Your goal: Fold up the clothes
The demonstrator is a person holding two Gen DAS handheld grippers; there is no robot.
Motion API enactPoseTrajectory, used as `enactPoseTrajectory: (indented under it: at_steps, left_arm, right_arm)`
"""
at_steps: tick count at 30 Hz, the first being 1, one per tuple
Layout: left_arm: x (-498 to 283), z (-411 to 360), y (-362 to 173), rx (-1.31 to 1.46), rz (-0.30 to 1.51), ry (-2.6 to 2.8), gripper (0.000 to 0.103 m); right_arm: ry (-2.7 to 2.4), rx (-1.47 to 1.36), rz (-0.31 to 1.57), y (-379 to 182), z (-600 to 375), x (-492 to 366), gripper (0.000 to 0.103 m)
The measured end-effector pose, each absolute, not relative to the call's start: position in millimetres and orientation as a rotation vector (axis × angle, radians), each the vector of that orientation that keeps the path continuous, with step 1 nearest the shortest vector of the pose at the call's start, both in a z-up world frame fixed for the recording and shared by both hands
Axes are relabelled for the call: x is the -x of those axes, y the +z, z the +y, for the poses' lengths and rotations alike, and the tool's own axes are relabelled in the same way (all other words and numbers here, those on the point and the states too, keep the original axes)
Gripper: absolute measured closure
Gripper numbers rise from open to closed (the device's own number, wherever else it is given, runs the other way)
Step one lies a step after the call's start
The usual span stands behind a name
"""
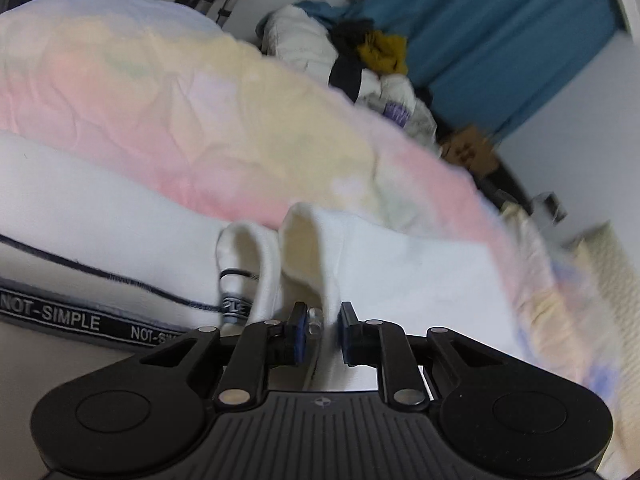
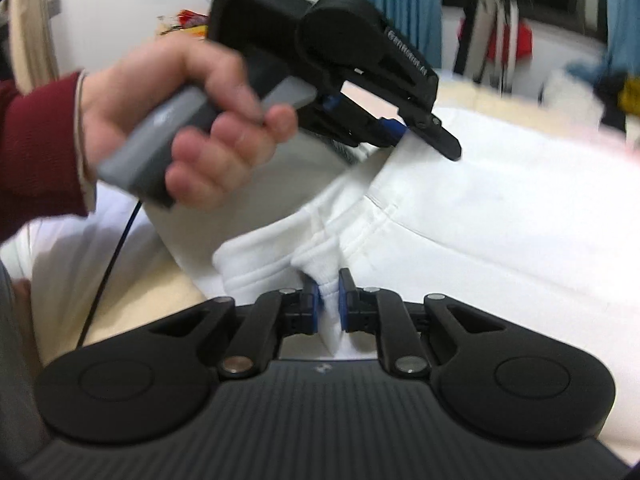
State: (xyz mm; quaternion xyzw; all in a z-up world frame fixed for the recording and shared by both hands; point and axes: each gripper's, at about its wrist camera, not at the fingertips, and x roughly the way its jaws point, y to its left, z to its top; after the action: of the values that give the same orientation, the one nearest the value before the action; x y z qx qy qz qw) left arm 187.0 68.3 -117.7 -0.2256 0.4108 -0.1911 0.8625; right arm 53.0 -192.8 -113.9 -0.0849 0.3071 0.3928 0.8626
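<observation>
A white sweat garment with ribbed hems lies over the bed. My right gripper is shut on a ribbed edge of it. My left gripper is shut on another fold of the same white garment, beside a dark strap printed NOT-SIMPLE. In the right wrist view the left gripper shows from the side, held in a hand with a maroon sleeve, clamping the cloth's far edge.
A pastel pink and yellow quilt covers the bed. A pile of clothes lies at the far end, before blue curtains. A cardboard box stands by the wall. A black cable hangs from the left tool.
</observation>
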Motion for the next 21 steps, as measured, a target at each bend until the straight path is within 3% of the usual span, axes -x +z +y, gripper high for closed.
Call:
enactPoseTrajectory:
  at_steps: [12,21]
  left_arm:
    - [-94,90,-58,0.352,0.810,-0.284,0.075]
    - [17,184,4,0.379,0.740,-0.090,0.018]
  right_arm:
    - [0.815,0.131,0.655,-118,-195,-52,0.090]
    - [0.837,0.171,0.586,-116,-203,-45,0.089]
